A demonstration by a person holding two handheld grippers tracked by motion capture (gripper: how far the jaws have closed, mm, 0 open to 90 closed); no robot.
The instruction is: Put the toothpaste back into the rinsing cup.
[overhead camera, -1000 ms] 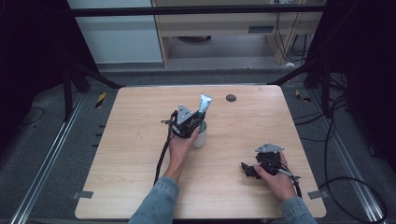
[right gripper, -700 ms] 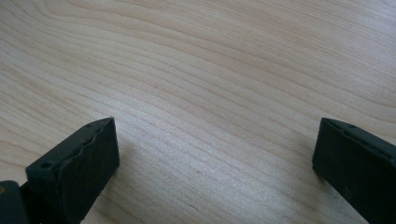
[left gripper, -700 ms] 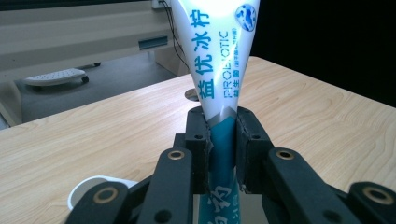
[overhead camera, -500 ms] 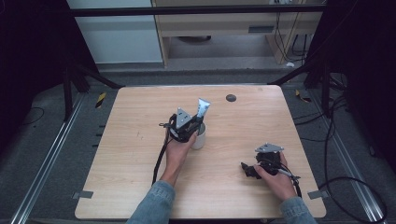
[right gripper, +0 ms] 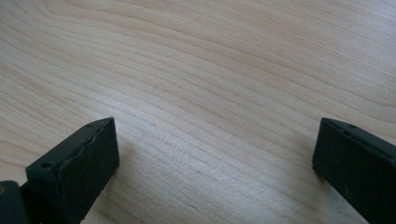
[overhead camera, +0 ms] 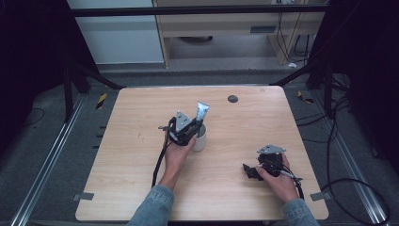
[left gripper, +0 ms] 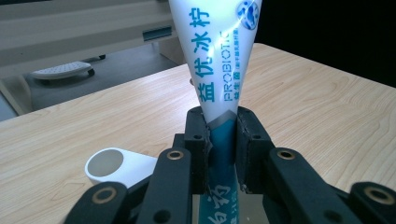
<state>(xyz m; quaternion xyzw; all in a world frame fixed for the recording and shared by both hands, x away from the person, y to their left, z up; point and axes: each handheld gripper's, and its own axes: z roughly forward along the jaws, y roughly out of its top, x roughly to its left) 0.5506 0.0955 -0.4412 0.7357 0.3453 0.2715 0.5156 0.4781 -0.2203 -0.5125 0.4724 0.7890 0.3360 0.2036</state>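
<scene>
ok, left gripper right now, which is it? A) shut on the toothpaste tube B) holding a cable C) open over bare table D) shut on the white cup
A: in the left gripper view the left gripper has both jaws pressed against the toothpaste tube, while the white cup lies apart beside it.

A white tube with a teal band and blue "PROBIOTIC" lettering stands nearly upright, flat crimped end up, pinched between the left gripper's jaws. Just beside it, a white cup rests mid-tabletop.
</scene>
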